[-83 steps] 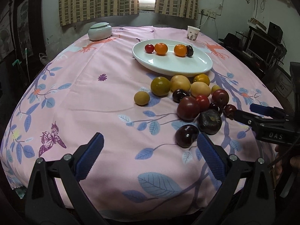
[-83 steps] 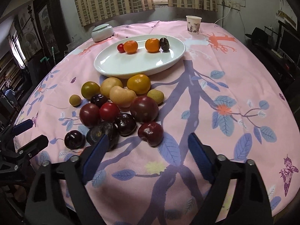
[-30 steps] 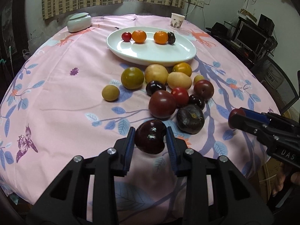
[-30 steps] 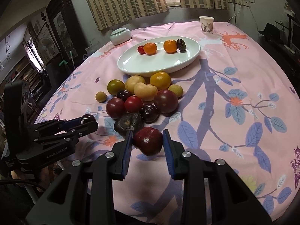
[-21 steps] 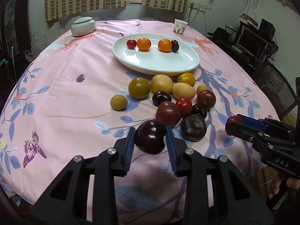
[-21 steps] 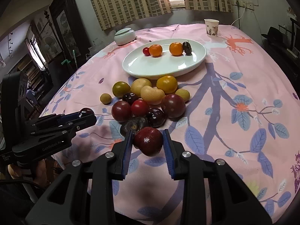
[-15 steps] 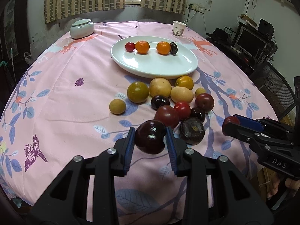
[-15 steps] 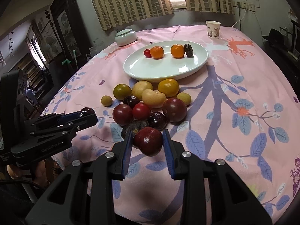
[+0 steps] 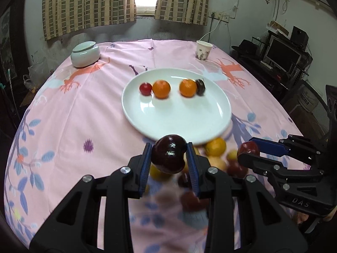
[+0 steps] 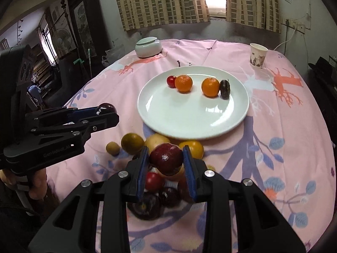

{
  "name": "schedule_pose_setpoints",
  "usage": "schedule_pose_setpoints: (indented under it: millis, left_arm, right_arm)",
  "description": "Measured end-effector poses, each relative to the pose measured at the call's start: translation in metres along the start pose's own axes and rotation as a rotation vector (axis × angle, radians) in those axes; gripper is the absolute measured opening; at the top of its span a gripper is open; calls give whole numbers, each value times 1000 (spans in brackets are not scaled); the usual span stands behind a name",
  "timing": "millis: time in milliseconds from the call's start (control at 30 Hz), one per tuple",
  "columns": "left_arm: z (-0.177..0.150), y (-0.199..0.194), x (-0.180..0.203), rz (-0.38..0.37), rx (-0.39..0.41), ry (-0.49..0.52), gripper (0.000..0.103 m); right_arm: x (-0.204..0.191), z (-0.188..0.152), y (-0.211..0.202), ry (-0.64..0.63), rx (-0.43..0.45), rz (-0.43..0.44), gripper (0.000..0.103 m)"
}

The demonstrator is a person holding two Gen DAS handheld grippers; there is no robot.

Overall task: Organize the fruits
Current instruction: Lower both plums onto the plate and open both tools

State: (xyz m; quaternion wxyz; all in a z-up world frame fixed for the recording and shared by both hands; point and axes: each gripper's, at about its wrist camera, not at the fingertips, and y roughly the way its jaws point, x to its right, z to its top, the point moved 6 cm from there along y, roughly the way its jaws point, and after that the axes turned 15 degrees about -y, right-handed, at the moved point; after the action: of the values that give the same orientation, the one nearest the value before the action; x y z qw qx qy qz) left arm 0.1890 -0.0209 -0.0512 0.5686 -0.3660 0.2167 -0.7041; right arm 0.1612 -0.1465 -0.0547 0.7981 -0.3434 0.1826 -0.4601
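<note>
My left gripper [image 9: 168,154] is shut on a dark purple plum [image 9: 168,153], held above the fruit pile near the front rim of the white oval plate [image 9: 177,122]. My right gripper [image 10: 166,162] is shut on a dark red plum [image 10: 166,160], held above the pile [image 10: 155,181]. Each gripper shows in the other's view: the right one [image 9: 248,150] at the right, the left one [image 10: 105,109] at the left. The plate [image 10: 189,122] holds a small red fruit [image 10: 171,81], two oranges [image 10: 183,83] and a dark plum [image 10: 225,89].
A pale lidded ceramic jar [image 9: 85,53] stands at the back left and a paper cup [image 9: 203,48] at the back right of the pink floral tablecloth [image 9: 73,116]. Loose yellow, green and red fruits lie below the plate. Furniture and a monitor [image 9: 282,54] stand to the right.
Both grippers closed on plums from the pile, lifted them, and have moved forward toward the plate, which now looms much closer.
</note>
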Motion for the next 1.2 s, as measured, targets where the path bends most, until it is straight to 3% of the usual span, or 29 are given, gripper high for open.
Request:
schedule_pose_setpoints:
  millis: [200,333,500,767,800,833,867,900,933,1000,1100,1200]
  left_arm:
    - [61,69,-15,92,-60,-64,33]
    - [79,111,-19,93,-138,-107,34]
    - [91,134,-20,85,-166,-145,34]
    - [91,151,-19,95,-189,-142,35]
    - [92,151,-20,100,-184,-144,42]
    - [93,150,-20,108,-171,-147,50]
    - [95,147,-20,115,-149,-152,67]
    - [97,145,-20,122,-129,-154,71]
    - [99,143,-19,123,-117,-156,71]
    - [102,140,-19,113,-124,-163,78]
    - [103,128,-16,111,-113,-140,78]
    - [101,102,-13,118,-57,-96,83]
  right_arm:
    - [27,49,65,-81,-44,-1,33]
    - [49,64,108,-77,-93,-26,33]
    - [69,72,138,-50,-132,-11,33]
    - [72,79,149,-86,-157,-46,33]
    - [71,78,150,-104,-166,-64,35]
    - [71,77,150,-110,-169,-79,45]
    - [72,78,148,-110,-166,-100,59]
    - [73,79,145,-113,-142,-116,70]
    - [74,81,141,-121,-112,-137,74]
    - [75,85,135,-139,-90,-170,74]
    - [75,86,122,-131,-79,-176,74]
    - [75,84,96,-136,-54,-245,74]
